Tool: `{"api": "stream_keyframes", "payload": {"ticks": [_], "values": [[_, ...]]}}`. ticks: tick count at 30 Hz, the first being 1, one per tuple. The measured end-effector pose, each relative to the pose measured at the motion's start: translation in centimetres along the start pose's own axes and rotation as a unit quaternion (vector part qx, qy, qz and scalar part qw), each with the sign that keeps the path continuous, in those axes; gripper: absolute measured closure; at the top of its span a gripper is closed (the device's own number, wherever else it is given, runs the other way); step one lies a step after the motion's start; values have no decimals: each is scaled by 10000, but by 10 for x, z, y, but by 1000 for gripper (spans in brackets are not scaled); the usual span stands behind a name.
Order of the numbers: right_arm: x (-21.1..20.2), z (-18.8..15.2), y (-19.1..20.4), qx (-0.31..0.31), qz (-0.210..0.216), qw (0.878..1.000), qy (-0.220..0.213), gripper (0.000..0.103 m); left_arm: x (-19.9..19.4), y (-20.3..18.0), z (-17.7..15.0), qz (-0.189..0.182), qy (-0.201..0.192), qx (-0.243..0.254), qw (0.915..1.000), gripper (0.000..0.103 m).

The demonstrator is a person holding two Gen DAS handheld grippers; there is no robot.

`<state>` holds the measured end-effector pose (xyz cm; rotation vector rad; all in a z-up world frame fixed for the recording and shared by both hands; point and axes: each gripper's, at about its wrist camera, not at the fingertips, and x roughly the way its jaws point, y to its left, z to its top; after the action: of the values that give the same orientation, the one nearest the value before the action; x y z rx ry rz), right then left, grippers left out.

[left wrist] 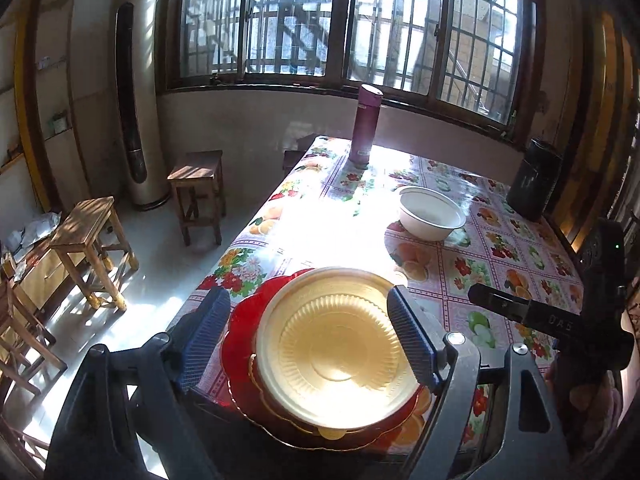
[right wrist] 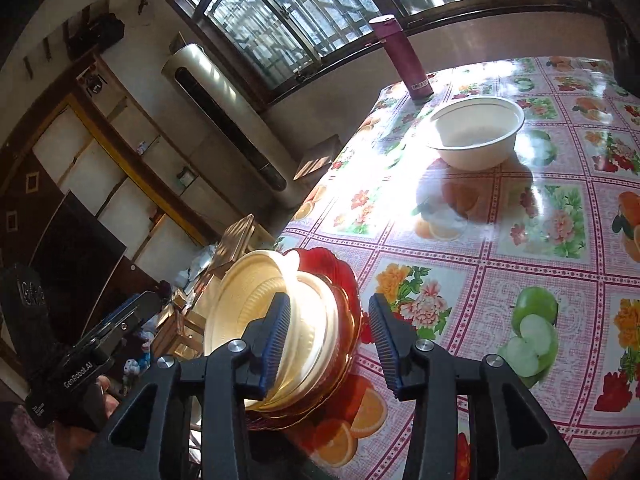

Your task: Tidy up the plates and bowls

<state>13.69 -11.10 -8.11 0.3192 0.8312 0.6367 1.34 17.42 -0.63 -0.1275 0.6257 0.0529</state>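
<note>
Left wrist view: flowered oilcloth surface (left wrist: 500, 264). Flat at its near corner, overhanging the edge, a scalloped red plastic plate (left wrist: 244, 320) carries a cream ribbed disposable plate (left wrist: 336, 356), between the released left hand-held gripper (left wrist: 308, 344) fingers. Right hand-held gripper (right wrist: 328, 344) likewise released, just beside. White paper bowl (right wrist: 476, 132) upright beyond, bare cloth between.

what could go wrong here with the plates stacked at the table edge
1. The stack, a cream plate on a red plate, seems to overhang the near edge of the table; a nudge might tip it off.
2. Both the left gripper and the right gripper are open close around the stack, so either could knock it.
3. Sun glare washes out the tablecloth near the white bowl, making its rim harder to judge.
</note>
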Motion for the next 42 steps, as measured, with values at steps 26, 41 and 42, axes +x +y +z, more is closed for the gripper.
{"api": "stream_keyframes", "payload": {"ticks": [26, 41, 42], "values": [[71, 133, -214, 2334, 323, 9562, -1737, 8, 255, -71, 124, -1402, 2726, -1853, 9337, 0], [89, 150, -212, 1909, 654, 9729, -1127, 1, 315, -80, 105, -678, 2385, -2464, 9369, 0], [90, 150, -214, 1969, 715, 9711, -1140, 1, 315, -82, 106, -686, 2313, -2487, 9381, 0]]}}
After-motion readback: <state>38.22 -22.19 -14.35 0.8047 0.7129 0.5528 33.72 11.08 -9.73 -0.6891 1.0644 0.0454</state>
